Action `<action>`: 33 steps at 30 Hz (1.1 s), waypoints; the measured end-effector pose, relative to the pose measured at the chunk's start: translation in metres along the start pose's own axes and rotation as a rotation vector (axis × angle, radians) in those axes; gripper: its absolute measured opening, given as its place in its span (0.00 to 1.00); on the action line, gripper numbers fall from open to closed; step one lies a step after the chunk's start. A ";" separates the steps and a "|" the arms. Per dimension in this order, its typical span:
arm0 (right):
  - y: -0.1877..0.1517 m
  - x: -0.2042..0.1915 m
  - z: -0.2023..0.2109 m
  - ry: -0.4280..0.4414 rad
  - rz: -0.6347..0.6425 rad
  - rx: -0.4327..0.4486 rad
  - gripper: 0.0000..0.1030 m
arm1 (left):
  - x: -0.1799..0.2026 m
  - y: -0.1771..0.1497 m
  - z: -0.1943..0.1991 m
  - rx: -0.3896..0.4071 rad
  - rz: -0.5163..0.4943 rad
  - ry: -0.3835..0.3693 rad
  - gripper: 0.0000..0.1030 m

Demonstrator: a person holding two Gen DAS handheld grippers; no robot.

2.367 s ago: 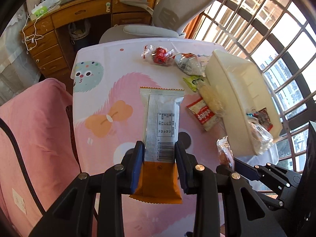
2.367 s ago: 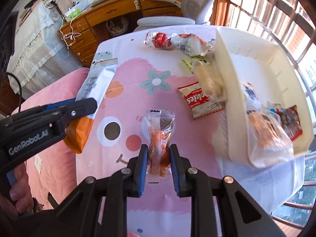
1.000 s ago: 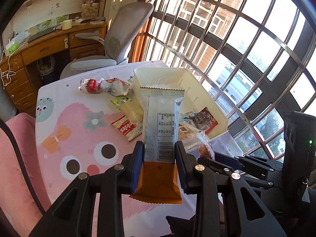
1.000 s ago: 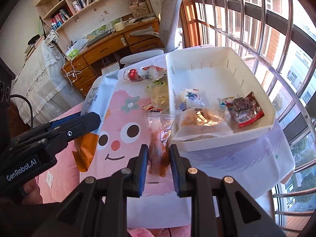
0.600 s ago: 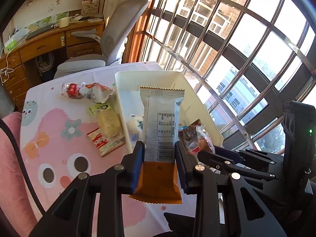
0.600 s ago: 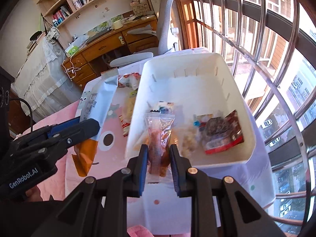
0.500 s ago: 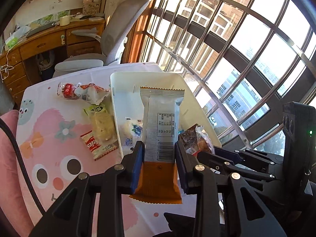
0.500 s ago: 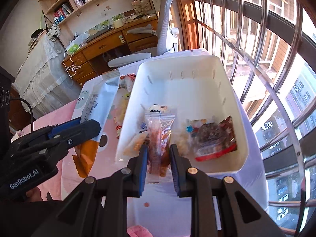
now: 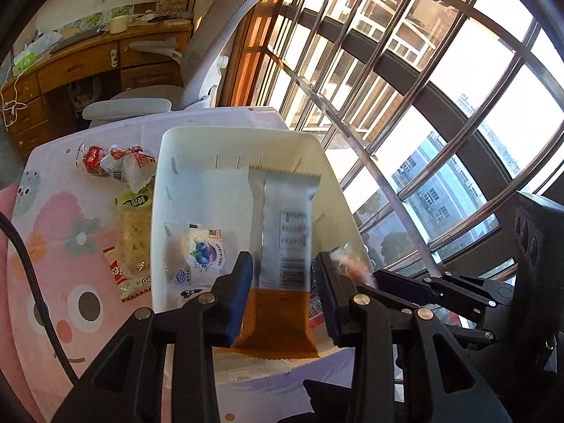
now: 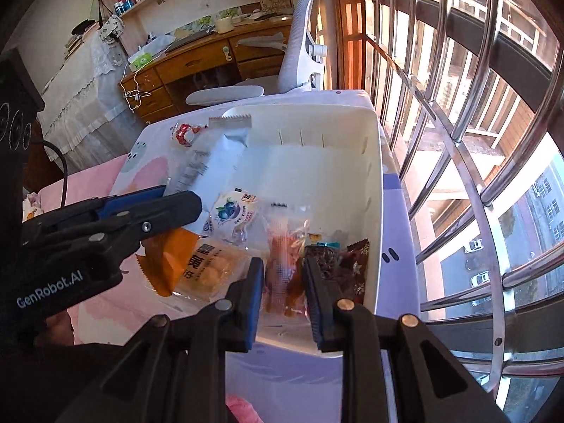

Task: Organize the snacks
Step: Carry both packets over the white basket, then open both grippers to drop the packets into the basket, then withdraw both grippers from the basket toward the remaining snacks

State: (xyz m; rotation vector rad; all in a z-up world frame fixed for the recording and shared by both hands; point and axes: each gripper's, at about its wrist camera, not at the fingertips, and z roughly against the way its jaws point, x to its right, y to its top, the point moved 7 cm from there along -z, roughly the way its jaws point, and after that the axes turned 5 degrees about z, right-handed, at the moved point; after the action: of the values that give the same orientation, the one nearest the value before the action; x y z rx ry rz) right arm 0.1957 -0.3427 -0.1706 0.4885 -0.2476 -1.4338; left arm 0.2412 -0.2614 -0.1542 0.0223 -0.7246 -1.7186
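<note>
My left gripper (image 9: 283,290) hangs over the white bin (image 9: 183,141); its jaws are opening, and the silver-and-orange wrapper (image 9: 282,246) sits between the pads with gaps showing on both sides. The wrapper's long axis runs away from me toward the bin's far wall, serrated silver end forward, orange end nearest; it is motion-blurred. My right gripper (image 10: 283,290) also stands over the bin, jaws opening, with the clear orange snack packet (image 10: 282,264) between the pads; I cannot tell whether they touch it. That packet is blurred and its lower end is cut off by my fingers. A blueberry packet (image 10: 234,216) and a dark red packet (image 10: 347,268) lie in the bin. The bin rests on a cartoon-printed tablecloth (image 9: 70,246), with more snacks (image 9: 116,165) lying beside it. Beyond stand a grey office chair (image 9: 197,67), a wooden desk (image 10: 197,60) and barred windows (image 9: 423,88)
</note>
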 end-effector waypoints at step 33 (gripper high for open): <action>-0.025 -0.053 -0.031 0.158 -0.009 -0.113 0.33 | -0.111 -0.042 0.068 0.036 0.160 0.349 0.73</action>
State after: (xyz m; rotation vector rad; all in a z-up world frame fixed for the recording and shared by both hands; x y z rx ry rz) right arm 0.1800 -0.2868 -0.2028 0.5076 -0.0378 -1.4016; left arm 0.2101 -0.1278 -0.1590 0.2757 -0.4844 -1.4978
